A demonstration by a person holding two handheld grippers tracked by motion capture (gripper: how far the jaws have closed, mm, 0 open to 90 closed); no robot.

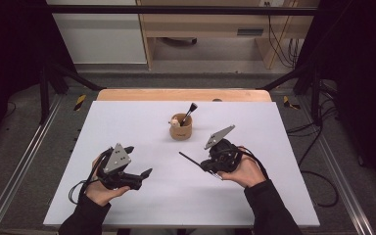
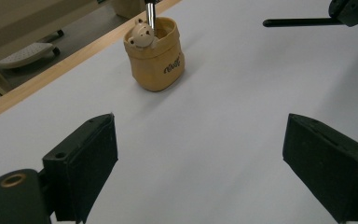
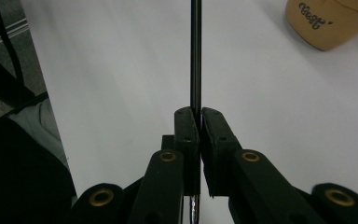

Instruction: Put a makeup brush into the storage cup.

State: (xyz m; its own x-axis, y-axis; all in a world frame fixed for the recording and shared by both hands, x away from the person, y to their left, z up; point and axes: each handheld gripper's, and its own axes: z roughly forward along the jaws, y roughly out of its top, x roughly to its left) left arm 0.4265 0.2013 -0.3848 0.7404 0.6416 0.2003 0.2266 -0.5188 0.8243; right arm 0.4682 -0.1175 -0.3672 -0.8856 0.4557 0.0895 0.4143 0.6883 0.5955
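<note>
- Rod, thin and black, is clamped between the jaws of the right tongs; in the right gripper view it runs straight up from the pads to the top edge, with a short silvery end showing below them.
- From above, the rod sticks out of the right tongs toward the left and slightly away from the person, above the white counter.
- Right tongs are clenched tight on the rod, held in the person's right hand.
- Left tongs are released: both pads stand far apart with bare counter between them and nothing in the gap.
- In the high view the left tongs sit in the left hand, near the front left of the counter, well apart from the right ones.
- Tan cup stands upright near the middle of the counter, beyond both tongs.
- Inside the cup are a brush leaning to the right and a small bear figure at its rim.
- Seen from the left tongs, the rod lies level at the upper right, well clear of the cup.
</note>
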